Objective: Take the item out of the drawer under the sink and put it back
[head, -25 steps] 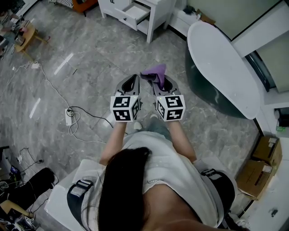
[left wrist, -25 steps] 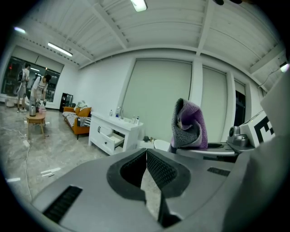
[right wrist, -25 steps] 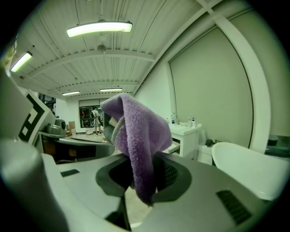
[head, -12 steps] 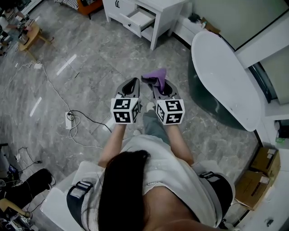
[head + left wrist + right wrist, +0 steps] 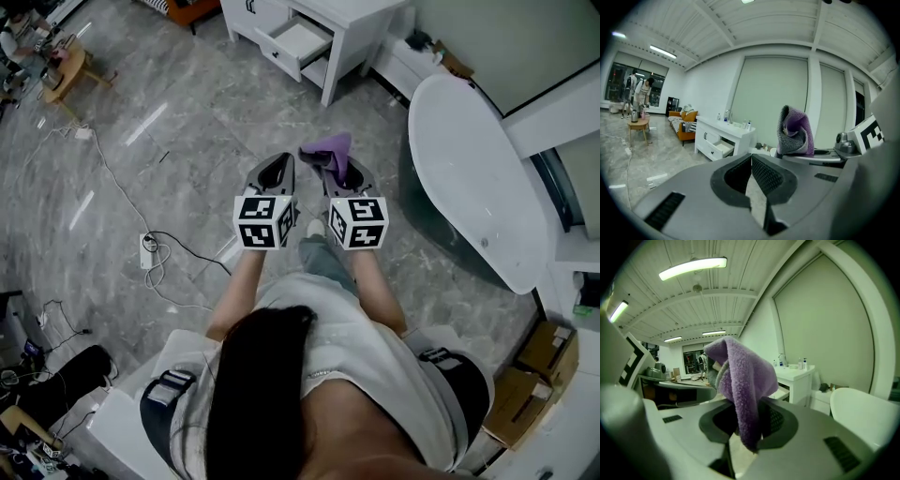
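While R gripper (image 5: pixel 749 423) jaws pinch purple cloth (image 5: pixel 740 373), L gripper (image 5: pixel 751 158) jaws sit closed, empty

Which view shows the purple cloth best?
The right gripper view: the purple cloth fills the centre, pinched in the right gripper. The head view shows the cloth small at that gripper's tip; the left gripper view shows only its folded side.
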Action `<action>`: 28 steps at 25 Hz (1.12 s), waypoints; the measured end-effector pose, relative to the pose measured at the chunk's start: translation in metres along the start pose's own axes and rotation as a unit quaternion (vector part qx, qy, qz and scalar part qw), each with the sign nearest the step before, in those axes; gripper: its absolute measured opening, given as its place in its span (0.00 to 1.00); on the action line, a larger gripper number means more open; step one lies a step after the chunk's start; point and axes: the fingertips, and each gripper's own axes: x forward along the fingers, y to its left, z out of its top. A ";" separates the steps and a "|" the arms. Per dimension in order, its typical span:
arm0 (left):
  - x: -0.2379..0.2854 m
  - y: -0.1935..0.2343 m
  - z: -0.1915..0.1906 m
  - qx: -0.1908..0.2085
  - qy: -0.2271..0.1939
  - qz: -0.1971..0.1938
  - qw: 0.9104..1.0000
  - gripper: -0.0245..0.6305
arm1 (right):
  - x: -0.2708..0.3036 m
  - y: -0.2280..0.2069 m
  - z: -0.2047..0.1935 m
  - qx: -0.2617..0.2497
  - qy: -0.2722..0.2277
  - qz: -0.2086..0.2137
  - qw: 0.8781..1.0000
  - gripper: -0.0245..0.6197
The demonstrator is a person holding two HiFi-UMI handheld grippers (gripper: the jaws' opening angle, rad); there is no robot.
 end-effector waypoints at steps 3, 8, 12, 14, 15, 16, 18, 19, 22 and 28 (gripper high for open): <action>0.025 0.005 0.009 -0.004 0.001 0.008 1.000 0.04 | 0.020 -0.016 0.008 -0.003 0.003 0.007 1.000 0.20; 0.069 0.000 0.025 -0.009 -0.005 0.015 1.000 0.04 | 0.048 -0.053 0.024 -0.009 0.004 0.016 1.000 0.20; 0.101 -0.005 0.040 -0.011 -0.011 0.020 1.000 0.04 | 0.067 -0.080 0.039 -0.013 0.002 0.023 1.000 0.20; 0.114 -0.008 0.045 -0.011 -0.012 0.021 1.000 0.04 | 0.074 -0.092 0.043 -0.013 0.002 0.025 1.000 0.20; 0.120 -0.009 0.047 -0.012 -0.012 0.022 1.000 0.04 | 0.077 -0.097 0.045 -0.013 0.002 0.026 1.000 0.20; 0.126 -0.010 0.048 -0.012 -0.013 0.024 1.000 0.04 | 0.081 -0.102 0.046 -0.013 0.002 0.028 1.000 0.20; 0.137 -0.010 0.050 -0.014 -0.013 0.028 0.999 0.04 | 0.088 -0.109 0.048 -0.014 0.002 0.033 0.999 0.20; 0.142 -0.010 0.051 -0.015 -0.012 0.029 0.999 0.04 | 0.091 -0.113 0.048 -0.014 0.003 0.036 0.999 0.20; 0.155 -0.011 0.051 -0.015 -0.010 0.033 0.999 0.04 | 0.100 -0.122 0.046 -0.013 0.010 0.042 0.999 0.20; 0.165 -0.001 0.052 -0.020 -0.011 0.046 0.999 0.04 | 0.115 -0.126 0.047 -0.020 0.013 0.055 0.998 0.20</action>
